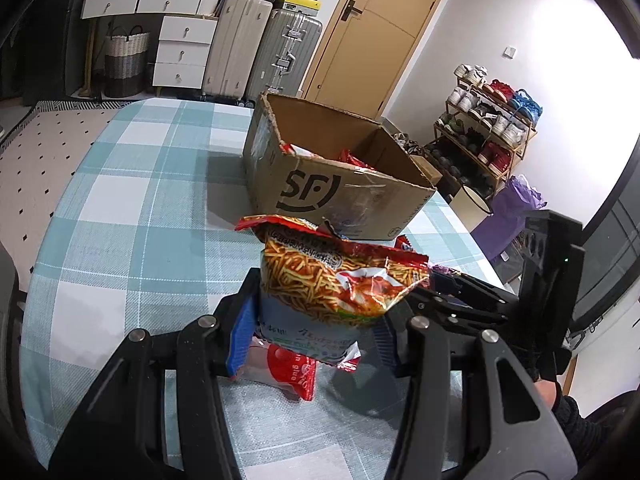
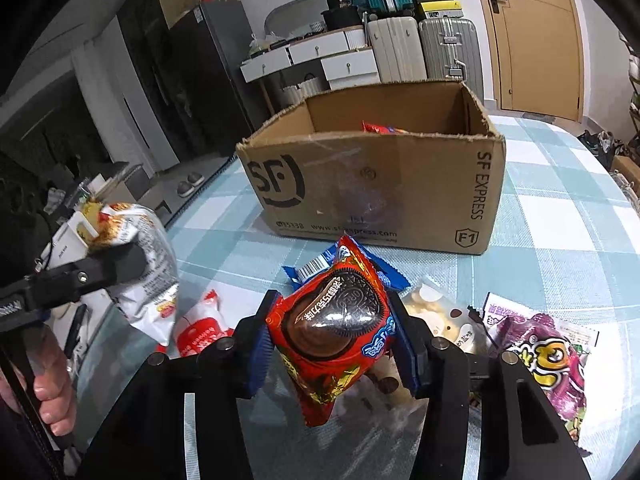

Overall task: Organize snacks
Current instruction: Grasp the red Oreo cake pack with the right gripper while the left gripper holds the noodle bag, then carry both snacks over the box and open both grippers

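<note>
I have both hands loaded: my left gripper (image 1: pixel 320 316) is closed on a crinkled foil bag printed with thin fried potato sticks (image 1: pixel 340 276), its blue pads pinching the bag's lower half so the top stands up above the fingers, and my right gripper (image 2: pixel 334 344) is clamped across a red foil packet showing a chocolate sandwich cookie (image 2: pixel 336 328), which hangs tilted between the pads. Both bags are off the table. The open brown cardboard shipping box with a black SF logo (image 2: pixel 376 184) sits straight ahead of both tools on the blue-and-white checked tablecloth (image 2: pixel 560 208), near wall facing me, with red wrappers already visible inside. From the right wrist view the box mouth lies directly forward and above the cookie packet, and it looks the nearer of the two, so I judge that hand should go first: lift over the near rim, then release. Still loose on the cloth are a purple candy bag (image 2: pixel 548 364), a pale clear-fronted packet (image 2: pixel 440 312) and a small red-and-white pouch (image 2: pixel 200 328).
</note>
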{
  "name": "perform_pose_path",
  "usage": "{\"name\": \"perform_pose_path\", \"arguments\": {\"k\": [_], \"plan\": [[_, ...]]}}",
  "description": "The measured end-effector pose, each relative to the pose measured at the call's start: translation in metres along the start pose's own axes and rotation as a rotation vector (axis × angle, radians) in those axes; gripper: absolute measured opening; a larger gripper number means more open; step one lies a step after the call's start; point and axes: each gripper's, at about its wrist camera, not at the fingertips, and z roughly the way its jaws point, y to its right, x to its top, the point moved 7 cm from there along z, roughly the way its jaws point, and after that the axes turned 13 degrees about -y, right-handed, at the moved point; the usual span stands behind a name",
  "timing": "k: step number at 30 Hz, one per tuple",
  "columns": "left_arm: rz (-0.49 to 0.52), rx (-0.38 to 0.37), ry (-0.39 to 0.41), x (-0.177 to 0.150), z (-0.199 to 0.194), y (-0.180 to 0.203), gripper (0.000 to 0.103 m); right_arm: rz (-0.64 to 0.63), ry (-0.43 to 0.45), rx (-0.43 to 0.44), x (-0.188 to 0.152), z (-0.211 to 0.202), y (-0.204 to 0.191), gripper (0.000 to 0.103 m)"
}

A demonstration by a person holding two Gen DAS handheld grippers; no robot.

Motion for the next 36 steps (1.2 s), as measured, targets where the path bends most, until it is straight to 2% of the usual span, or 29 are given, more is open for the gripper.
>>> {"name": "perform_pose_path", "arguments": {"k": [16,28,36], "plan": [[0.071,-0.004,0.007,0.027,-0.004,0.030,0.048,-0.007,0.093,0.099,0.012,-0.059,-0.011,0.052],[0.114,-0.019,0.027,0.081,-0.024,0.054,0.048,-0.075,0.157,0.108,0.051,-0.110,-0.024,0.052],[0.143,0.000,0.036,0.131,-0.029,0.070,0.048,-0.117,0.191,0.098,0.090,-0.135,-0.030,0.052]]}}
